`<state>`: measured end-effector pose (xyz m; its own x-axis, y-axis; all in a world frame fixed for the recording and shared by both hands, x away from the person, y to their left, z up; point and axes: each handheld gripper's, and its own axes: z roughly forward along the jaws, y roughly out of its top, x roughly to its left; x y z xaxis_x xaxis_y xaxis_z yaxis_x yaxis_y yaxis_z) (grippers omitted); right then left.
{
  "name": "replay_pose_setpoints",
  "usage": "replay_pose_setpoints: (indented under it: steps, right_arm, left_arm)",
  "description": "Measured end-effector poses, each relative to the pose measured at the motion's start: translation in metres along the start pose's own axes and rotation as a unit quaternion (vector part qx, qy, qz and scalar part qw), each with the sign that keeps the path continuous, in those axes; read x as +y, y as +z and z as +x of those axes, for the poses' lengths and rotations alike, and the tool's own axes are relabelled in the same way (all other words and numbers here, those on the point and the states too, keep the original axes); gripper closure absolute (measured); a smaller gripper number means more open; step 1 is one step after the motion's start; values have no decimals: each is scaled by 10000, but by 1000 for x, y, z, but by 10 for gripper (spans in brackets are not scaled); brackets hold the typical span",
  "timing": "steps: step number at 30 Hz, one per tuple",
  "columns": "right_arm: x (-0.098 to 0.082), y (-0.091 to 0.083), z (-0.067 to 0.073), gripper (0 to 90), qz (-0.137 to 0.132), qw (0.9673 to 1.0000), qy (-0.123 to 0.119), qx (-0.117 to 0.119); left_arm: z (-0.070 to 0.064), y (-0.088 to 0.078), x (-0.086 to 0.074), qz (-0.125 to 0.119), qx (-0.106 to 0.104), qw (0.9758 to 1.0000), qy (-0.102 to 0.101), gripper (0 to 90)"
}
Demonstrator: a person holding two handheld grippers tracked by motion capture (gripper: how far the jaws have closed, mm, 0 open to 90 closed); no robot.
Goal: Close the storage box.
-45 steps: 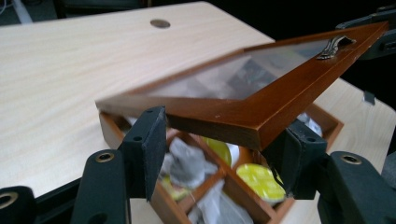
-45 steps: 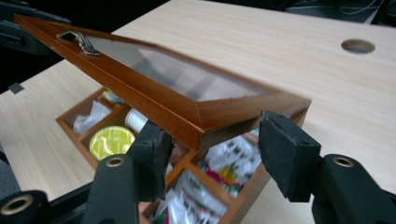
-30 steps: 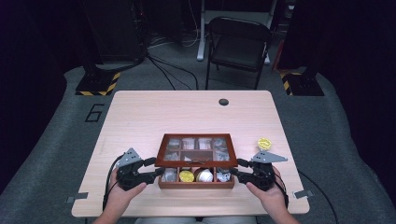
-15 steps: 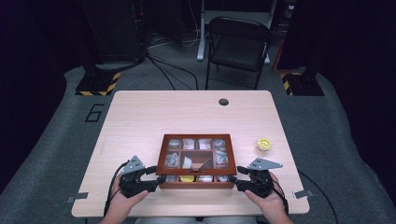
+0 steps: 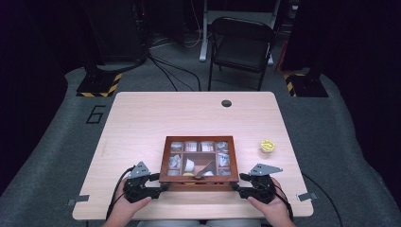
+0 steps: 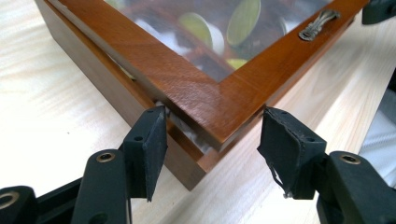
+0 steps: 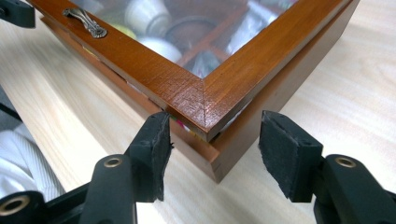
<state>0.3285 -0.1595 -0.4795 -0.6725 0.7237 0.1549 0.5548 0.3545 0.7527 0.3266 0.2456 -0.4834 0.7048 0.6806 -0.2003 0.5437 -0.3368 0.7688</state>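
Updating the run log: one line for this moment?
left gripper: open at box near corner | right gripper: open, other near corner | glass lid: nearly shut

— What is that on the table?

— A wooden box (image 5: 199,161), reddish brown, with a glass lid (image 6: 187,74) framed in the same wood. It lies flat near the front edge, roughly in the middle from side to side.

— Is the lid shut?

— Not fully. At both front corners the lid sits a little above the base, with a narrow gap, and something pale shows in that gap.

— Anything on the lid?

— A small ornate metal handle (image 7: 85,21) on the front rail.

— And inside?

— Wooden dividers make small compartments. Through the glass you can see white cups and pale wrapped packets; the glass reflects, so finer detail is unclear.
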Motion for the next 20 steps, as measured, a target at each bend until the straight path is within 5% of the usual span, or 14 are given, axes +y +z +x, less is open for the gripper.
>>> replay_pose_setpoints:
  steps: [6, 12, 20]
  right_arm:
    - [-2, -5, 0, 400, -9, 10000, 47, 16]
    - [-1, -8, -3, 394, -78, 9999, 128, -4]
    - [-1, -7, 1, 323, -116, 9999, -98, -28]
  left_arm:
    - [5, -2, -5, 49, 8, 9997, -228, 399]
    - [5, -10, -3, -52, 61, 9998, -182, 389]
    - [5, -12, -7, -6, 68, 9999, -124, 348]
